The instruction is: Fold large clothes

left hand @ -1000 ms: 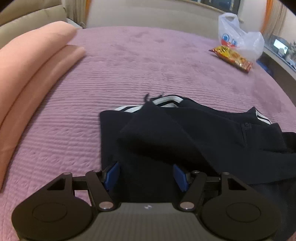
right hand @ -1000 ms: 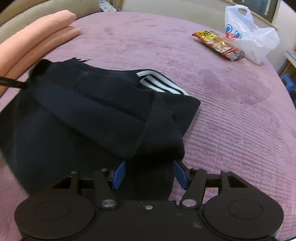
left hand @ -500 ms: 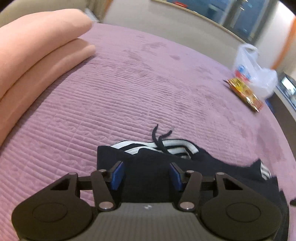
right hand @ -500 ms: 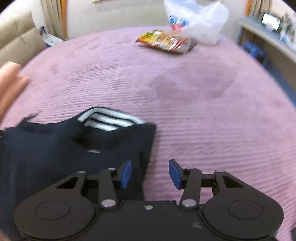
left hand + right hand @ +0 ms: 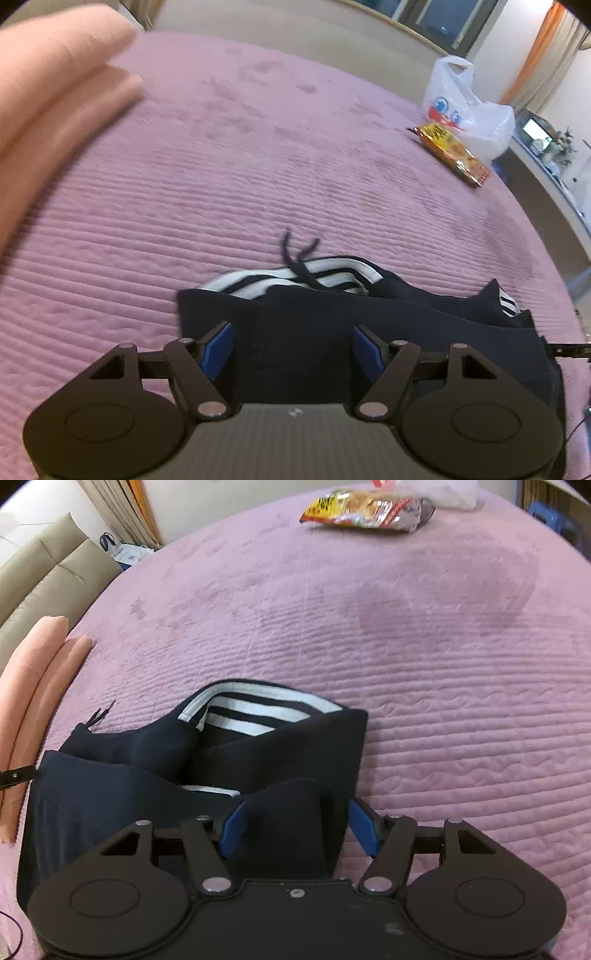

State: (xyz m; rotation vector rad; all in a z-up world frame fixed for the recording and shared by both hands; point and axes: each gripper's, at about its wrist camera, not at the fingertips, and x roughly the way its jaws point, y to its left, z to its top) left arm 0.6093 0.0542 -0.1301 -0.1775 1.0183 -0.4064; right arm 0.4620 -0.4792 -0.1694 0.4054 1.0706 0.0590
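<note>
Currently: both my grippers, left gripper (image 5: 291,341) and right gripper (image 5: 297,825), opening over folded navy garment (image 5: 266,760); risk: snagged cloth undoing my fold.

A bed spread with a quilted mauve cover (image 5: 258,177) carries everything. Near the camera lies a folded dark navy garment (image 5: 406,332) with white stripes — its drawstring trails onto the cover. Farther off rest a snack packet (image 5: 452,153) touching a white plastic bag (image 5: 469,107), and folded peach bedding (image 5: 44,99) along one edge.
</note>
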